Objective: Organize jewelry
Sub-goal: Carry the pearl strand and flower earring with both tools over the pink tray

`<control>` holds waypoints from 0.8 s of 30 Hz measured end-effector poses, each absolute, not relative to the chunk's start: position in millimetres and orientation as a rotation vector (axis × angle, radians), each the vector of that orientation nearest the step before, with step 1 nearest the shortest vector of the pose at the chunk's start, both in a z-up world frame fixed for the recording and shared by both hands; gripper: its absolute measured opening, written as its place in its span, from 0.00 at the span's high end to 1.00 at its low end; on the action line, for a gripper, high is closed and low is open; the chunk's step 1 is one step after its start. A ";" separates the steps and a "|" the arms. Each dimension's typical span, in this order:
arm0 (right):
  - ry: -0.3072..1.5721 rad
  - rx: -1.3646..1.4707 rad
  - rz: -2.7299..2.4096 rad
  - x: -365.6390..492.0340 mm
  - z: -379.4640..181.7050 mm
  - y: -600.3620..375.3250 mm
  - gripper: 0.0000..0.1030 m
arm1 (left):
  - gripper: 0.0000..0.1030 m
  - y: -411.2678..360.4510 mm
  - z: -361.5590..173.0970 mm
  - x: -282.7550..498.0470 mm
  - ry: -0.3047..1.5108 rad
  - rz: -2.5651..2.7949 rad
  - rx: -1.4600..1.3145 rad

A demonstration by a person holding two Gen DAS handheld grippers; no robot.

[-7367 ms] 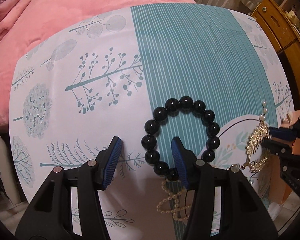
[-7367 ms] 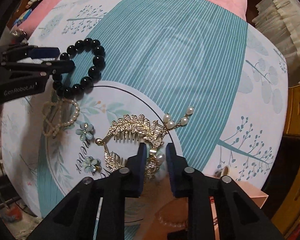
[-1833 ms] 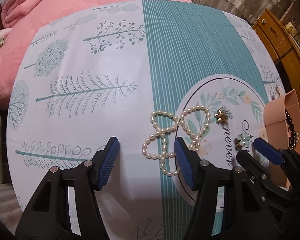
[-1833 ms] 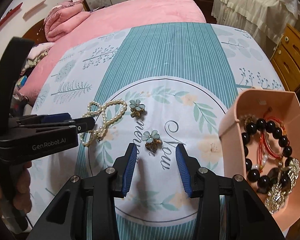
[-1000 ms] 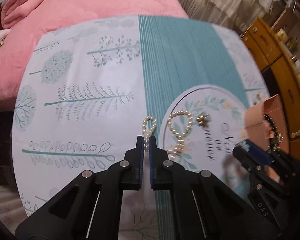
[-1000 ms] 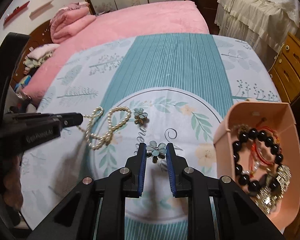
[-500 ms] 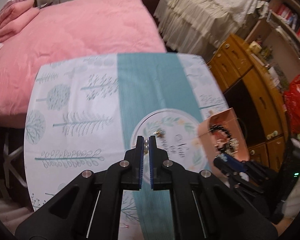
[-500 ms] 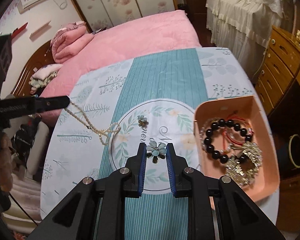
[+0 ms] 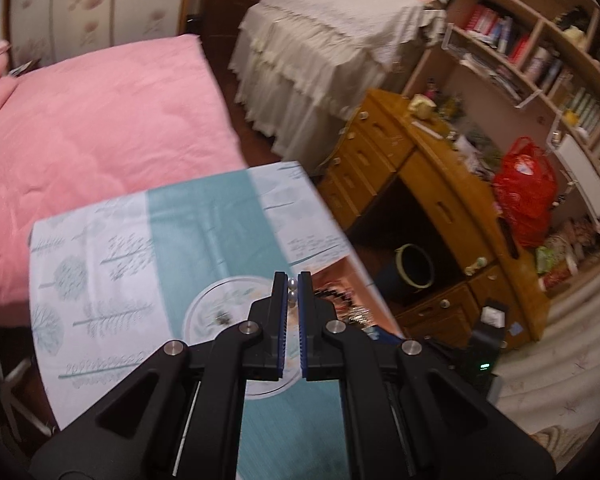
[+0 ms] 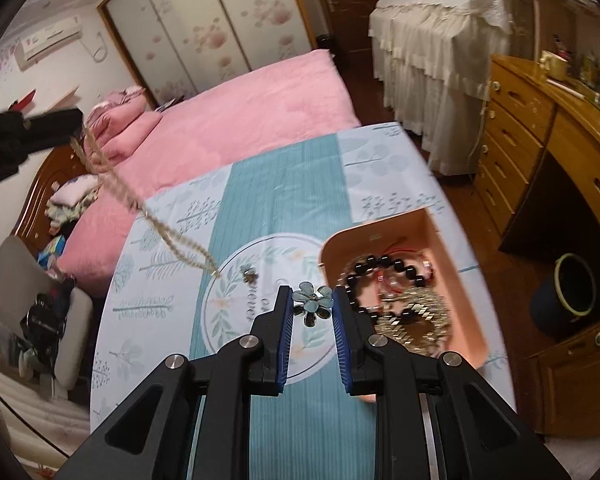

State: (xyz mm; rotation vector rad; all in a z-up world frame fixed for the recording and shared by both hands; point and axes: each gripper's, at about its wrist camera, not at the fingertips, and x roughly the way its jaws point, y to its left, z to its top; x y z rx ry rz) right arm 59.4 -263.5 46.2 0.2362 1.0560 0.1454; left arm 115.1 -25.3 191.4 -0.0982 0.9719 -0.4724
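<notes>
The left hand-held gripper [image 9: 293, 285] is closed tight on a pearl necklace [image 10: 156, 224], with two pearls showing between its blue pads in the left wrist view. In the right wrist view that same gripper appears at the upper left edge, and the strand hangs from it in a long blurred line slanting down toward the desk [image 10: 284, 200], its lower end over the round printed motif on the cloth. The right hand-held gripper [image 10: 311, 300] is nearly closed, its pads pinching a pale blue flower earring [image 10: 312, 299] by the petals, held above the desk just left of a peach tray [image 10: 440, 236]. A second flower earring [image 10: 250, 277] lies on the cloth inside the round motif, near the hanging end of the necklace. The tray sits at the right side of the desk and holds a black bead bracelet [image 10: 380, 270], a red cord, and a gold hair comb [image 10: 416, 312] heaped together. A pink bed [image 10: 236, 120] lies beyond the desk, and a wooden dresser [image 10: 540, 128] stands to the right.
</notes>
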 end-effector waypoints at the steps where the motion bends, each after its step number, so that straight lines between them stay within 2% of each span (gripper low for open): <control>1: 1.054 0.238 0.132 57.9 47.7 -268.7 0.81 | 0.98 -32.8 198.1 114.3 0.964 -0.489 -0.093; 6: 1.058 0.236 0.072 48.2 47.8 -291.5 0.81 | 0.98 -70.7 223.7 110.1 0.928 -0.573 -0.069; 11: 1.086 0.249 0.014 34.2 37.6 -313.4 0.81 | 0.98 -111.2 219.9 110.2 0.954 -0.633 -0.043; 24: 1.145 0.279 0.006 20.3 0.1 -324.0 0.81 | 0.98 -150.7 111.0 128.3 1.110 -0.634 0.013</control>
